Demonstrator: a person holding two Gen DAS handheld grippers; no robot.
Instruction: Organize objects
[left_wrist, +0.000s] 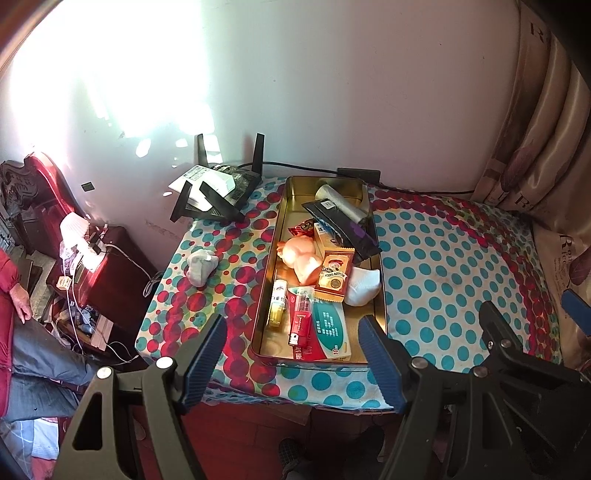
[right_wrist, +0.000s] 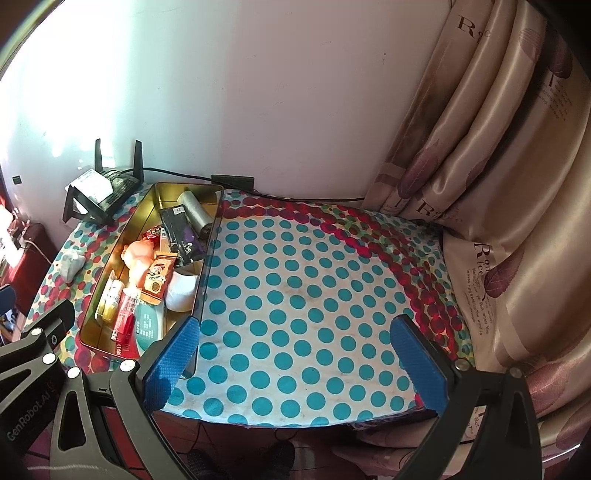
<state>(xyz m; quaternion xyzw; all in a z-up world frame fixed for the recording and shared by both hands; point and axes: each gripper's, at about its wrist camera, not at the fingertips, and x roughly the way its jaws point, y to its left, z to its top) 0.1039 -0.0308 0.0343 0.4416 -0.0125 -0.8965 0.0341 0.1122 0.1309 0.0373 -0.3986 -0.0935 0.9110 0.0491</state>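
Note:
A gold metal tin (left_wrist: 270, 258) (right_wrist: 96, 291) lies on the dotted tablecloth. It holds a pink doll (left_wrist: 300, 258) (right_wrist: 138, 260), a white sock (left_wrist: 364, 286) (right_wrist: 181, 291), a red tube (left_wrist: 301, 323), a yellow bottle (left_wrist: 277, 304), a green medicine box (left_wrist: 328, 330), an orange packet (left_wrist: 334, 273), a black pouch (left_wrist: 343, 225) and a grey roll (left_wrist: 341, 201). A grey sock (left_wrist: 201, 266) (right_wrist: 70, 264) lies on the cloth left of the tin. My left gripper (left_wrist: 293, 354) is open and empty over the tin's near end. My right gripper (right_wrist: 295, 363) is open and empty over bare cloth right of the tin.
A black router (left_wrist: 218, 192) (right_wrist: 101, 194) with a white label stands at the table's back left, cable running along the wall. Curtains (right_wrist: 498, 184) hang at the right. A red cabinet (left_wrist: 99, 273) with clutter and a seated person (left_wrist: 14, 295) are to the left.

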